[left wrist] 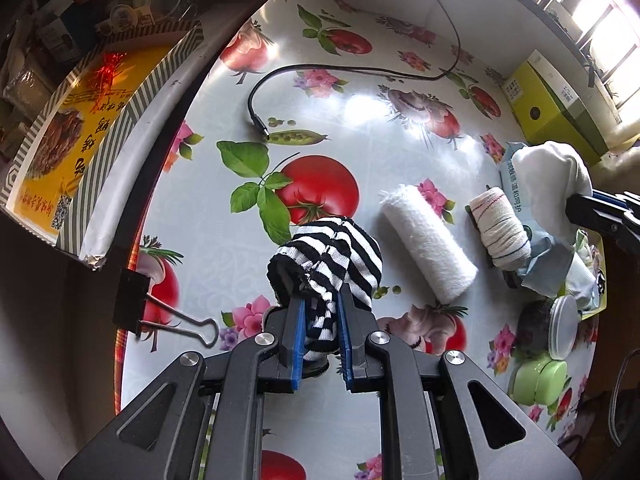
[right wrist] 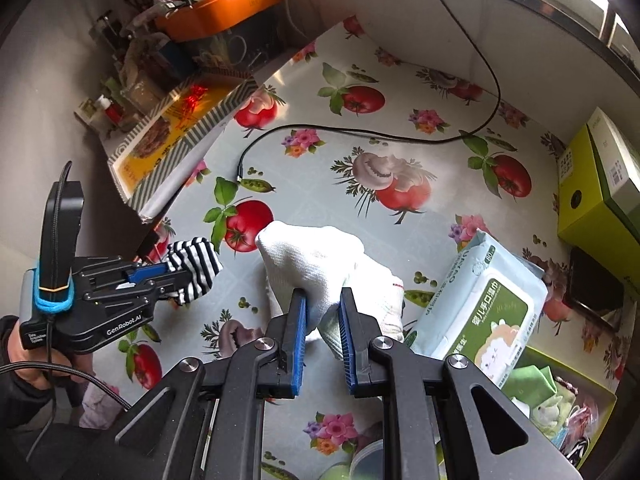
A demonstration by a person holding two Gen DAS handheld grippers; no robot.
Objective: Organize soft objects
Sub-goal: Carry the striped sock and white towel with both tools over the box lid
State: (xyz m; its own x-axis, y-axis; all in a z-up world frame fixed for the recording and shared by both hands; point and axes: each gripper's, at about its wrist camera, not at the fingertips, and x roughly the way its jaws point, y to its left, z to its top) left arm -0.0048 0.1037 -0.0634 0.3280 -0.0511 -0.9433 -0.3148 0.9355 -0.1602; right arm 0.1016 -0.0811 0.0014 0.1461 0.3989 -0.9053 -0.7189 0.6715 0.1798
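Left hand-held gripper (left wrist: pixel 320 300) clamped on a black-and-white striped knit sock (left wrist: pixel 332 256); right hand-held gripper (right wrist: pixel 322 306) clamped on a white knitted cotton glove (right wrist: pixel 316 268).

Both soft things hang bunched between blue pads above the bench (left wrist: pixel 340 120), which wears a glossy cloth printed with tomatoes and flowers. In the left wrist view, 2 rolls lie on the bench right of the sock: a fluffy white towel roll (left wrist: pixel 430 244) and, further right, a white bandage roll with thin red and dark stripes (left wrist: pixel 502 228) resting against a pale blue wet-wipe pack (right wrist: pixel 480 308). A black cable (left wrist: pixel 340 70) curls across the far side, and a yellow-green cardboard box (left wrist: pixel 556 108) stands at the far right.
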